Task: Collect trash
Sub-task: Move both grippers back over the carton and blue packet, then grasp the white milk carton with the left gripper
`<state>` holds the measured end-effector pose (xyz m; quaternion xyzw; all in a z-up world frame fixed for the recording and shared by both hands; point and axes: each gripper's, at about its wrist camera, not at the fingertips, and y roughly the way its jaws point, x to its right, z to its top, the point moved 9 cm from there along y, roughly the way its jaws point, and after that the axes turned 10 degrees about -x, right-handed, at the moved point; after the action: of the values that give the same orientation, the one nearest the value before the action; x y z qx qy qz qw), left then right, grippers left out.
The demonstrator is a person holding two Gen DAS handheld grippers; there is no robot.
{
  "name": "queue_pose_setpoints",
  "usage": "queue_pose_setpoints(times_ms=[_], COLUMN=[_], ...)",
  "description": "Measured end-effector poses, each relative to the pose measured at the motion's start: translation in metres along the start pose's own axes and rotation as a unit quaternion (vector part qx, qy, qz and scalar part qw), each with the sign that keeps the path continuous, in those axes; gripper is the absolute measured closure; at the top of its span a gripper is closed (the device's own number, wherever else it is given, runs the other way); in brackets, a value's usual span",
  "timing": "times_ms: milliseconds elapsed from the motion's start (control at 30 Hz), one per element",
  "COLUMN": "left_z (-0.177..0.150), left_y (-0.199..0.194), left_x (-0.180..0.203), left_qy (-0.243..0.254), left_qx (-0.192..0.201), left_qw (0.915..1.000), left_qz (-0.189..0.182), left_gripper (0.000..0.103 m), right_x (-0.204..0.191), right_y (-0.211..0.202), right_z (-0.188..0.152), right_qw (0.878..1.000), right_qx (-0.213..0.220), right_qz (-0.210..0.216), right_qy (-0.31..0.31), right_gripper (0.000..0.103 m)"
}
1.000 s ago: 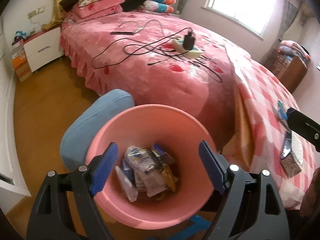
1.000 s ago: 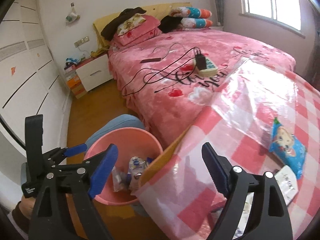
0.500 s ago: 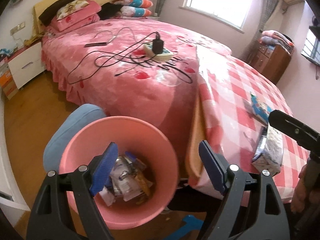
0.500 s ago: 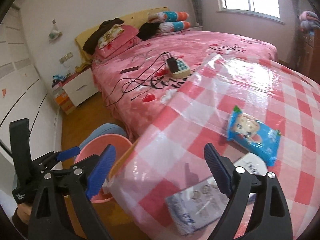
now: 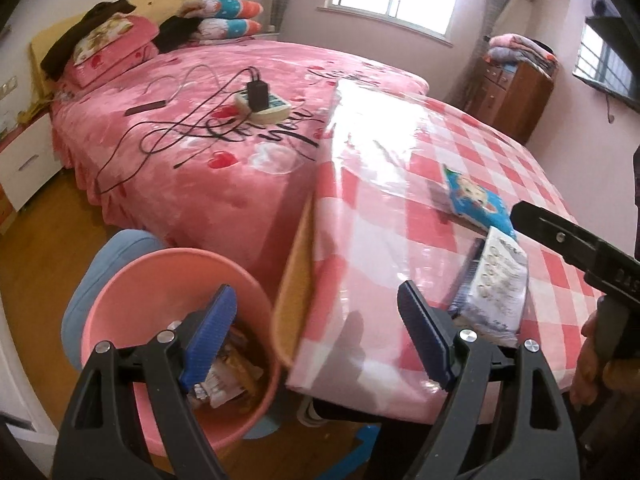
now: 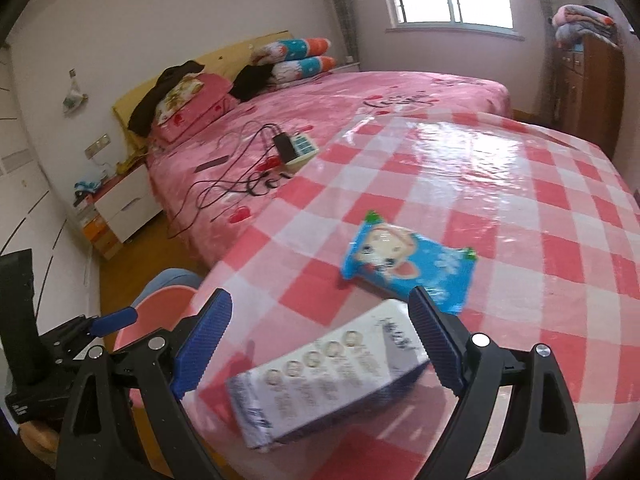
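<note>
The right gripper (image 6: 320, 344), jaws spread, should straddle the white packet (image 6: 332, 376) at the table's (image 6: 500, 184) near edge squarely before closing.

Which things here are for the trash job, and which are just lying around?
For the job:
- bin, pink, with wrappers already in it
- white packet, on the table
- blue packet, on the table
- the two hand-held grippers, left and right, both open

Just lying around:
- power strip with cables, on the bed
- pillows
- nightstand
- dresser
</note>
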<state>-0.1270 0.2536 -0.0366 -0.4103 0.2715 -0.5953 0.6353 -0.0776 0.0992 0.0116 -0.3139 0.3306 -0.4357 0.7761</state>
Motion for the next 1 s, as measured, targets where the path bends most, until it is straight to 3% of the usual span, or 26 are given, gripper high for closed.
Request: queue_pose_setpoints(times_ms=[467,1000], left_z=[0.002,-0.004], left_y=[0.007,0.019], left_x=[0.065,0.131], left_qy=[0.069,0.147], left_qx=[-0.012,-0.030], left_qw=[0.9975,0.9884], left_qz=[-0.013,-0.022], left_gripper=[0.020,0.020], right_x=[0.060,0.118], right_y=[-0.012,-0.011], right_z=[-0.005,-0.015], right_qw=[0.999,0.996], right_qx=[0.018,0.019], right_qz=[-0.036,-0.068], right_qy=[0.033,0.062], right_gripper=[0.014,0.014])
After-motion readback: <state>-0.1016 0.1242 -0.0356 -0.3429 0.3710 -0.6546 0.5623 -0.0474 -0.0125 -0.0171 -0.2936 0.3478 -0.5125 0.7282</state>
